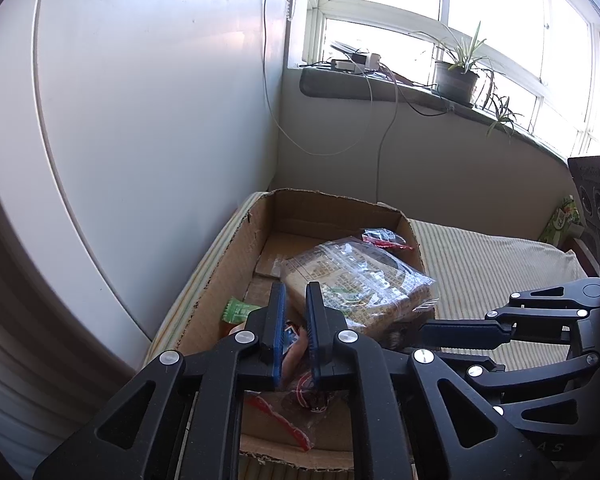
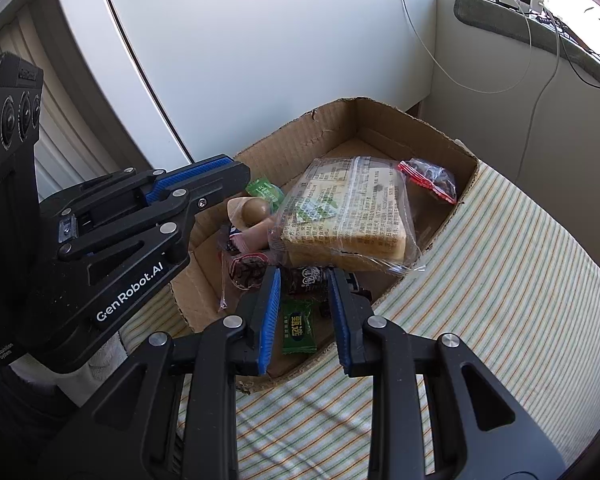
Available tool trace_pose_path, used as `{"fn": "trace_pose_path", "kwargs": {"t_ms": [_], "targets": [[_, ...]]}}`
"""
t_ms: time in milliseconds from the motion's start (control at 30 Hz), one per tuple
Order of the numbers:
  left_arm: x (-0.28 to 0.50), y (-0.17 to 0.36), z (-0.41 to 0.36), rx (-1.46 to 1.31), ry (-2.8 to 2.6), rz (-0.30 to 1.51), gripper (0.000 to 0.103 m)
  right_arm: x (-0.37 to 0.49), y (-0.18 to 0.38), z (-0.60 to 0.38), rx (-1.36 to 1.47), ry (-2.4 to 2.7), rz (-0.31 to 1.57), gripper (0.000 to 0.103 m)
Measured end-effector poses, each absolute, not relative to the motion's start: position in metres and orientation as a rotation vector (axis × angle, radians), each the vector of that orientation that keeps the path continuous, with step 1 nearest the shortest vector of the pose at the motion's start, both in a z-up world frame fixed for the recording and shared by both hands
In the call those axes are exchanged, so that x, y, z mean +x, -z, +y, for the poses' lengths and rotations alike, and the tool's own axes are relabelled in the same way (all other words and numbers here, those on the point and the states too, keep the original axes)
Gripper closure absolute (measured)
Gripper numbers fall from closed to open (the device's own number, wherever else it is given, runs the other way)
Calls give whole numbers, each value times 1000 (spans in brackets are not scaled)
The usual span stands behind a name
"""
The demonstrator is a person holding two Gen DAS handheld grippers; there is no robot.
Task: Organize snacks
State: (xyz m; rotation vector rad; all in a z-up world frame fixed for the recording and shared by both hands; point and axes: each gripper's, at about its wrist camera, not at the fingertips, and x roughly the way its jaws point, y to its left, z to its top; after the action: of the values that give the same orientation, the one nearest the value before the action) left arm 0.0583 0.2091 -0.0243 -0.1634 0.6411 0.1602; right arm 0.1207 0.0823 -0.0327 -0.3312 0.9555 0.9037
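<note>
Both grippers hang over the cardboard box (image 2: 440, 136), and the risk is a snag: the left gripper (image 1: 296, 292), jaws narrow and empty, sits low among loose wrappers at the box's near edge and could drag one out. The right gripper (image 2: 304, 280), jaws slightly parted around nothing, hovers above a green candy (image 2: 298, 326). The bagged bread (image 2: 340, 208), crinkly and clear-wrapped, lies mid-box, tilted on smaller snacks.
</note>
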Motion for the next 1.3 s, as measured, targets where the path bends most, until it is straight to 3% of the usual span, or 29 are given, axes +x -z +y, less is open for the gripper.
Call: {"fn": "trace_pose_path", "kwargs": {"t_ms": [200, 267, 333, 400, 433, 533, 600, 767, 833, 1067, 1167, 1300], "targets": [[57, 24, 210, -164, -169, 640, 88, 122, 32, 77, -329, -897, 948, 77], [57, 24, 210, -162, -170, 640, 88, 122, 32, 74, -325, -892, 942, 70], [57, 24, 210, -162, -174, 643, 81, 121, 31, 73, -325, -885, 926, 52], [56, 24, 210, -164, -180, 640, 63, 119, 28, 71, -334, -876, 903, 46], [55, 23, 211, -166, -183, 638, 60, 118, 27, 70, -340, -869, 892, 43], [54, 23, 213, -173, -190, 637, 57, 115, 23, 67, -351, -855, 866, 39], [54, 23, 214, -174, -196, 639, 47, 114, 20, 65, -354, -849, 855, 39], [50, 21, 216, -183, -213, 638, 36, 109, 15, 59, -362, -813, 819, 32], [47, 19, 215, -184, -219, 635, 35, 104, 10, 56, -359, -800, 784, 25], [29, 10, 204, -178, -250, 607, 30, 88, -6, 40, -347, -748, 710, 25], [19, 4, 198, -181, -269, 588, 22, 82, -10, 34, -349, -720, 681, 24], [9, 0, 187, -169, -269, 578, 22, 76, -15, 21, -316, -693, 639, 7]]}}
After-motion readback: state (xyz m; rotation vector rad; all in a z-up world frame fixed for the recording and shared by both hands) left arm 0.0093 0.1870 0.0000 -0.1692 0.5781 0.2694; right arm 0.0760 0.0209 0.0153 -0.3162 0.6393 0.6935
